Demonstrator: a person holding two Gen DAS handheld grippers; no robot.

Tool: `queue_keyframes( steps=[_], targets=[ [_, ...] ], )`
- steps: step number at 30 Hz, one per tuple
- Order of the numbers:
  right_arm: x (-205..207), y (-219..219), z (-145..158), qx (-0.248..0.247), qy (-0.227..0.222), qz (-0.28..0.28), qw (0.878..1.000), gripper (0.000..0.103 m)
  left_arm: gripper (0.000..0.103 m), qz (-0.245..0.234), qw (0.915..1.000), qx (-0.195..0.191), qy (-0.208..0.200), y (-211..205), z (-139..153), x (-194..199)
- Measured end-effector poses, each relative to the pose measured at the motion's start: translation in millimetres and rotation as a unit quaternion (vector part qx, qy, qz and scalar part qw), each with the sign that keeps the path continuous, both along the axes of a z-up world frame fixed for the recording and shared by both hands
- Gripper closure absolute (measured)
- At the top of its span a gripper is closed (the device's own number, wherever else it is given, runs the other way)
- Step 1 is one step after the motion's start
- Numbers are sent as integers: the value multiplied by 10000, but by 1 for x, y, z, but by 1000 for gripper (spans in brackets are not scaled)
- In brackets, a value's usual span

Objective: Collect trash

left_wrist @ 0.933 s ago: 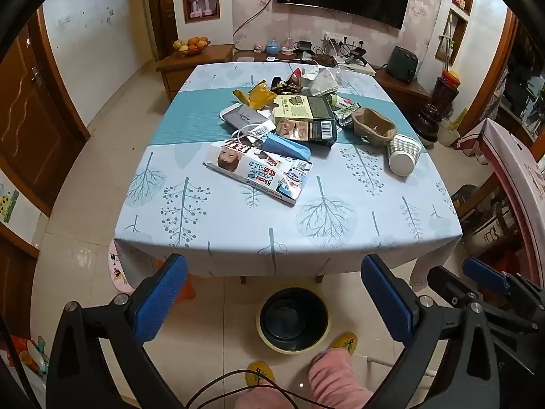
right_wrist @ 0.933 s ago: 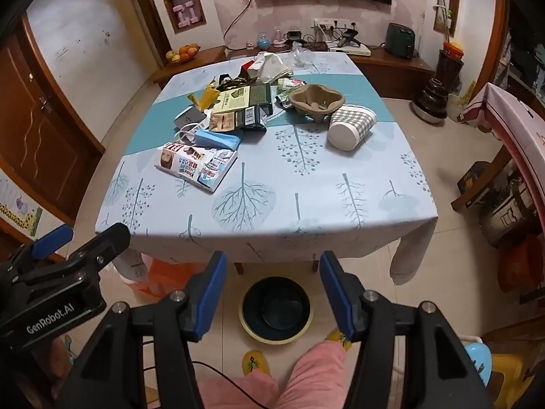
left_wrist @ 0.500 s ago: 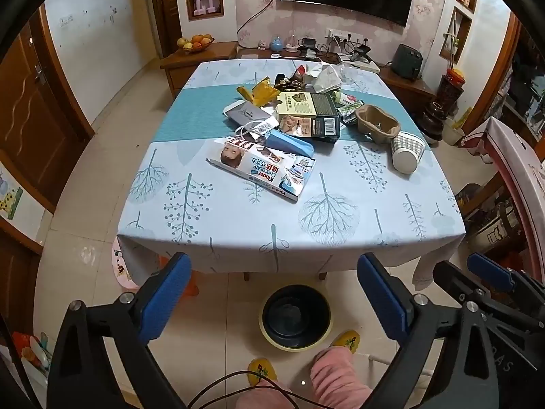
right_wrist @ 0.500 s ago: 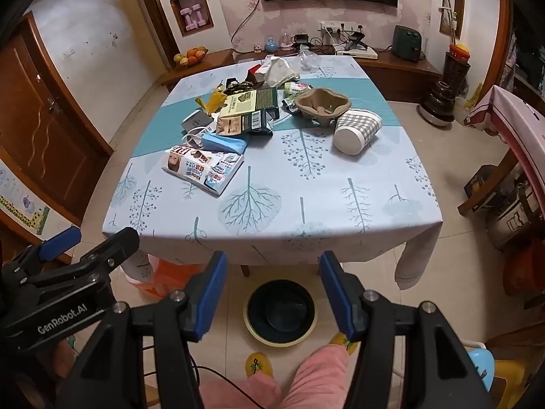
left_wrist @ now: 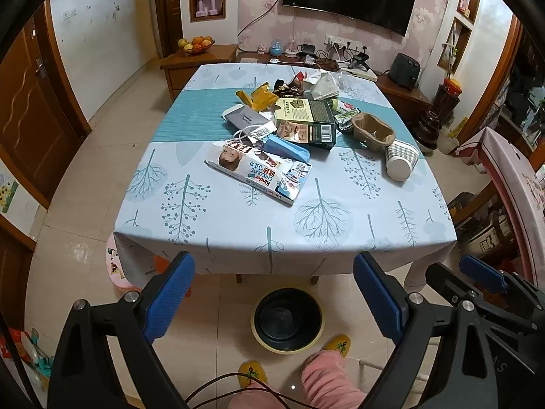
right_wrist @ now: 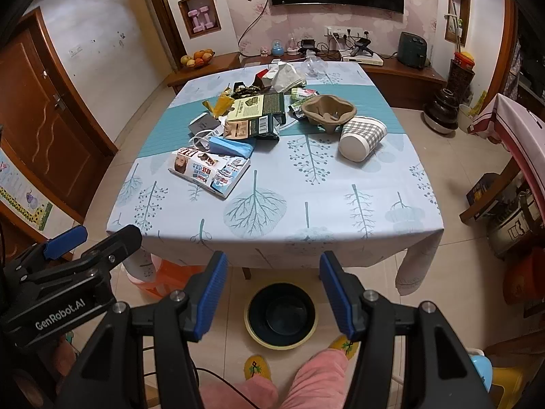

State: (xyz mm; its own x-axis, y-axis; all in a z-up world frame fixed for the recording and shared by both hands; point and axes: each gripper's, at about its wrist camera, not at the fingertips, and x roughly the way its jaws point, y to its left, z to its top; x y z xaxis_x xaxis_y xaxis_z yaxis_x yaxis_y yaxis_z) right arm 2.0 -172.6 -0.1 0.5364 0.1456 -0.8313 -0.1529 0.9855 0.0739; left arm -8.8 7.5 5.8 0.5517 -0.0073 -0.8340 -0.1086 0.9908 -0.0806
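Observation:
A pile of trash lies on the table (left_wrist: pixel 238 225): a Kinder chocolate box (left_wrist: pixel 257 172), a blue packet (left_wrist: pixel 287 148), a green carton (left_wrist: pixel 306 119), a cardboard cup holder (left_wrist: pixel 373 131), a checked paper cup (left_wrist: pixel 400 160) on its side, yellow wrappers (left_wrist: pixel 259 97). The same pile shows in the right wrist view, with the box (right_wrist: pixel 209 170) and the cup (right_wrist: pixel 362 136). A black bin (left_wrist: pixel 287 320) with a yellow rim stands on the floor below the near table edge. My left gripper (left_wrist: pixel 274 293) and right gripper (right_wrist: pixel 272 293) are open and empty, held in front of the table above the bin.
A pink stool (left_wrist: pixel 115 266) and an orange one (right_wrist: pixel 163 279) sit under the table's left corner. The person's pink-trousered legs and yellow slippers (left_wrist: pixel 253 373) are beside the bin. A sideboard (left_wrist: pixel 201 59) with fruit and a wall TV stand behind the table.
Both grippers have risen and tilted up a little; the table and the room's far wall show lower and fuller in both views. The jaws stay open.

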Motion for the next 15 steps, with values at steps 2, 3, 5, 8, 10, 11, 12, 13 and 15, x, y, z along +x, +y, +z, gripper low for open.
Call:
queue_keyframes(
  steps=[2,3,5,8,10,11,12,13,15],
  targets=[
    [0,1,0,-7,-5,-7,10000,46,10,-7,10000,-8,2,0,0,-1],
    [0,1,1,-4,-6,-11,10000,46,10,-19,10000,1,-6,-1,-1,0],
    [0,1,1,-4,1,1,10000,46,10,-22,10000,-9,9,-2,-1,-1],
    [0,1,1,-7,-3,10,10000,46,10,-31,10000,-54,28,-3,-1,-2],
    [0,1,1,-4,-10,-2,10000,46,10,-34,10000,-45,26,-3,-1,-2],
    [0,1,0,0,-11,-5,10000,46,10,-46,10000,-43,37,-3,-1,-3],
    [0,1,1,3,-16,-9,10000,46,10,-43,10000,-45,41,-3,-1,-3],
    [0,1,1,5,-13,-12,10000,46,10,-41,10000,-45,56,-3,-3,-1],
    [0,1,0,11,-2,-9,10000,46,10,-40,10000,-38,80,-3,-3,-1]
  ],
)
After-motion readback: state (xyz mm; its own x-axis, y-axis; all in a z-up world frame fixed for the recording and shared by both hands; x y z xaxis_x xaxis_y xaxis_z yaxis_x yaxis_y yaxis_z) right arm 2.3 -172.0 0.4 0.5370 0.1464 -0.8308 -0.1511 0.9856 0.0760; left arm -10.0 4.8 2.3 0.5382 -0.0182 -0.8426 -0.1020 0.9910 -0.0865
